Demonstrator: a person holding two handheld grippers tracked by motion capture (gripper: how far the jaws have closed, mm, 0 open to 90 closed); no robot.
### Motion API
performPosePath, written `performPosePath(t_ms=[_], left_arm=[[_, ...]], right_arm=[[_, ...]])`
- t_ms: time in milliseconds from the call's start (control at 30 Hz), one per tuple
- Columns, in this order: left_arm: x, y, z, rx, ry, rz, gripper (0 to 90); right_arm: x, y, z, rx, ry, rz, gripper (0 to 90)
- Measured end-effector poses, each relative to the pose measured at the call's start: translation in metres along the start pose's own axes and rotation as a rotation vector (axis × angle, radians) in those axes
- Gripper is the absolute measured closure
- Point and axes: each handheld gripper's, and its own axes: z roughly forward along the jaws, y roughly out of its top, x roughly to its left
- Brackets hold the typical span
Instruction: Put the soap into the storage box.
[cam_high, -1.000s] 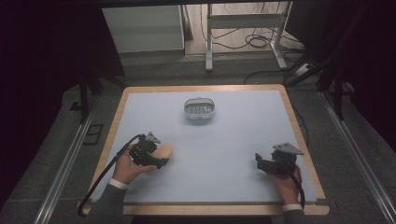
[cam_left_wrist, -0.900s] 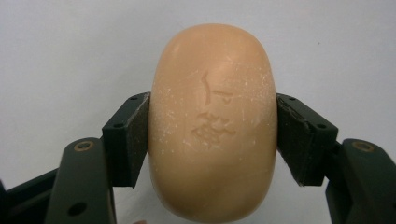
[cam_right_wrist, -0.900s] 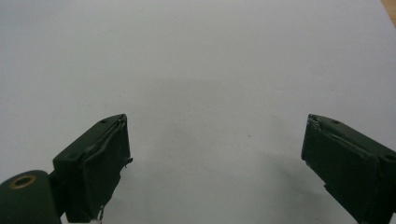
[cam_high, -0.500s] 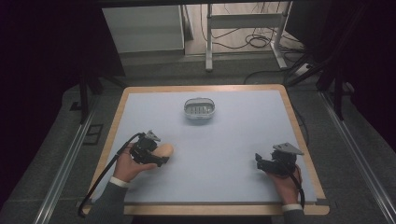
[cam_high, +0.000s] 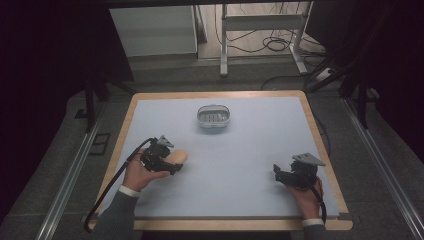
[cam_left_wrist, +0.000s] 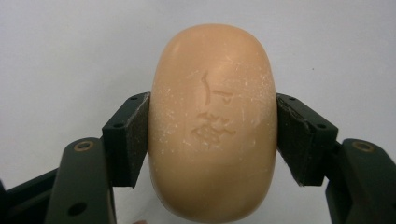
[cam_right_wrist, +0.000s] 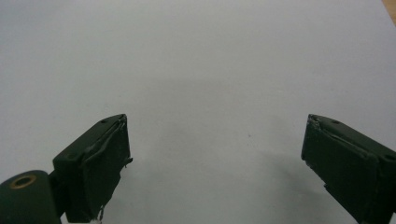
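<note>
Leftmost, near the counter's (cam_high: 300, 115) left edge: left claw (cam_high: 172, 162), held in a hand (cam_high: 137, 175), clamped on a tan oval soap bar (cam_high: 179, 157). Seen along that claw (cam_left_wrist: 212, 135): both black pads (cam_left_wrist: 133, 137) pressed flat against the soap bar's (cam_left_wrist: 212, 121) long sides, a faint stamped mark and pale scuffs on its upper face, pale blue surface behind it. Whether lifted clear of the counter or resting on it, cannot tell.

Further along, toward the far middle of the counter: small clear oval dish (cam_high: 213, 116) with a ribbed floor, well apart from both claws.

Rightmost, near the front right corner: right claw (cam_high: 276, 172) in the other hand (cam_high: 305, 195), grey three-cornered plate (cam_high: 308, 159) on top, pointing left. Jaws spread wide, gripping nothing, bare counter (cam_right_wrist: 210, 70) between them.
</note>
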Motion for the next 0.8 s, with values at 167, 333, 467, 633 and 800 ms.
performPosePath(t_ms=[167, 333, 467, 633, 800], left_arm=[[-0.001, 0.004, -0.001, -0.004, 0.001, 0.006, 32.4], [0.000, 0.008, -0.001, -0.010, 0.000, 0.006, 32.4], [0.000, 0.012, -0.001, -0.009, 0.003, 0.015, 32.4], [-0.001, 0.016, -0.001, -0.010, 0.001, 0.019, 32.4], [-0.001, 0.021, 0.000, -0.009, 0.006, 0.027, 32.4]], right_arm=[[0.000, 0.000, 0.000, 0.000, 0.000, -0.001, 8.0], [0.000, 0.000, 0.000, 0.001, -0.001, -0.001, 8.0], [0.000, 0.000, 0.000, 0.002, -0.001, -0.002, 8.0], [0.000, 0.000, 0.000, 0.002, -0.001, 0.002, 8.0], [-0.001, 0.000, 0.000, -0.004, 0.001, 0.010, 8.1]])
